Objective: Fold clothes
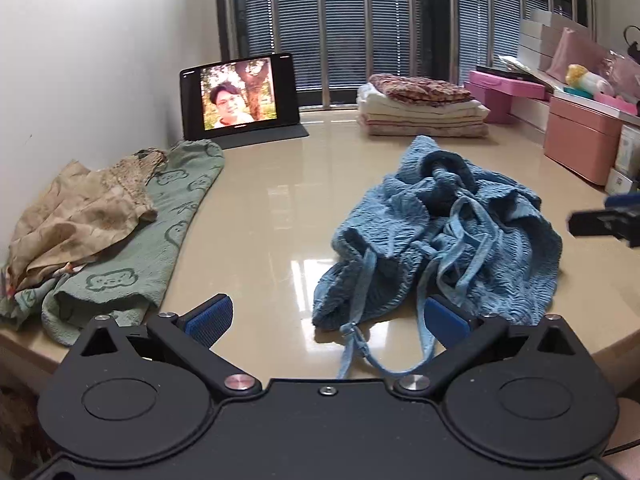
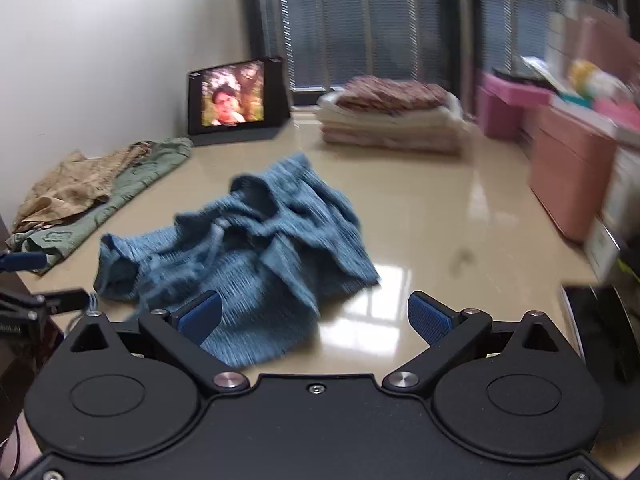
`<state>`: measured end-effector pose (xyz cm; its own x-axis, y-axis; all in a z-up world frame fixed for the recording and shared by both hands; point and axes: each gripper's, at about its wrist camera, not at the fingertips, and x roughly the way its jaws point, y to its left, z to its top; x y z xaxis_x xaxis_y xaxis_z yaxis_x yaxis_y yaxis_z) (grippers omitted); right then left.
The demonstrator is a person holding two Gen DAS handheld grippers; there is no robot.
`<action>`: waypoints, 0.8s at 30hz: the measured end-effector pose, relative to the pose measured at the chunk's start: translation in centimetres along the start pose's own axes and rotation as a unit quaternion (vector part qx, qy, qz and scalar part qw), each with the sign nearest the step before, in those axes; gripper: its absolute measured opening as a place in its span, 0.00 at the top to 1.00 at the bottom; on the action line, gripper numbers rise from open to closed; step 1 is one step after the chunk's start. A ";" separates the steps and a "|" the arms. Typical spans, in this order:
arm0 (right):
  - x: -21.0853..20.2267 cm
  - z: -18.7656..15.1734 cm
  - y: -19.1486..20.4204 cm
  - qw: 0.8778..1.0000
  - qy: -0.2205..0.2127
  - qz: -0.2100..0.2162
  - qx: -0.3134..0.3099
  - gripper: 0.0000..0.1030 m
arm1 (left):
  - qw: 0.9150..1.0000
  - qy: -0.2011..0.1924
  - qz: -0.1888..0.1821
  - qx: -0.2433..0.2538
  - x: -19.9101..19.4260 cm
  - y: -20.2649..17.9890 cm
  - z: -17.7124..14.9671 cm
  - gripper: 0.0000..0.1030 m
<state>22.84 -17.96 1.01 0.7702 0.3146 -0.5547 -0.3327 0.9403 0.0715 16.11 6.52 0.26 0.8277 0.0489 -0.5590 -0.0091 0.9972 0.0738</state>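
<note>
While a folded stack point(image 1: 424, 110) sits upper right, the blue garment point(image 1: 440, 236) lies crumpled mid-frame, unfolded; left gripper point(image 1: 328, 318) and right gripper point(image 2: 314, 316) gape wide, empty

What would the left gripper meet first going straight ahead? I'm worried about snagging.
Probably the blue garment's loose straps, lying between the open left gripper's fingers; depth is hard to judge.

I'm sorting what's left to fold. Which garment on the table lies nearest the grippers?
The crumpled blue knit garment, lying loose right before both open grippers; the green printed cloth and beige one sit off by the wall.
</note>
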 end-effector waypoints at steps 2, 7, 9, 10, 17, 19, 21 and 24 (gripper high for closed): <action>1.2 1.0 1.2 1.000 -0.009 -0.011 -0.019 0.06 | 1.000 -0.003 0.004 -0.001 0.1 0.2 0.0 0.00; 5.4 4.0 3.7 0.994 -0.029 -0.040 -0.094 0.18 | 1.000 -0.013 0.007 0.008 1.1 0.2 1.0 0.00; 7.7 5.3 4.3 0.992 -0.020 -0.039 -0.117 0.26 | 1.000 -0.024 0.003 0.018 1.8 -0.2 1.8 0.00; 8.9 5.9 4.7 0.991 -0.015 -0.041 -0.128 0.30 | 0.999 -0.028 0.001 0.029 2.2 -0.6 2.3 0.00; 14.4 8.1 6.2 0.979 0.008 -0.073 -0.188 0.97 | 0.994 -0.022 0.006 0.106 5.9 -3.1 3.1 0.02; 13.7 8.6 5.6 0.983 -0.017 -0.062 -0.172 0.97 | 0.994 -0.027 0.003 0.105 6.1 -2.9 2.8 0.06; 11.5 9.4 4.4 0.987 -0.065 -0.054 -0.138 0.98 | 0.994 -0.029 0.003 0.106 6.3 -2.6 2.6 0.15; 6.3 10.8 1.9 0.986 -0.150 -0.037 -0.065 0.98 | 0.994 -0.024 -0.002 0.103 7.0 -1.9 2.7 0.31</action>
<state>32.94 -12.82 6.60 0.9148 0.2886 -0.2825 -0.3215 0.9438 -0.0769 23.43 4.77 -1.51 0.8530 0.0375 -0.5205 0.1054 0.9645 0.2423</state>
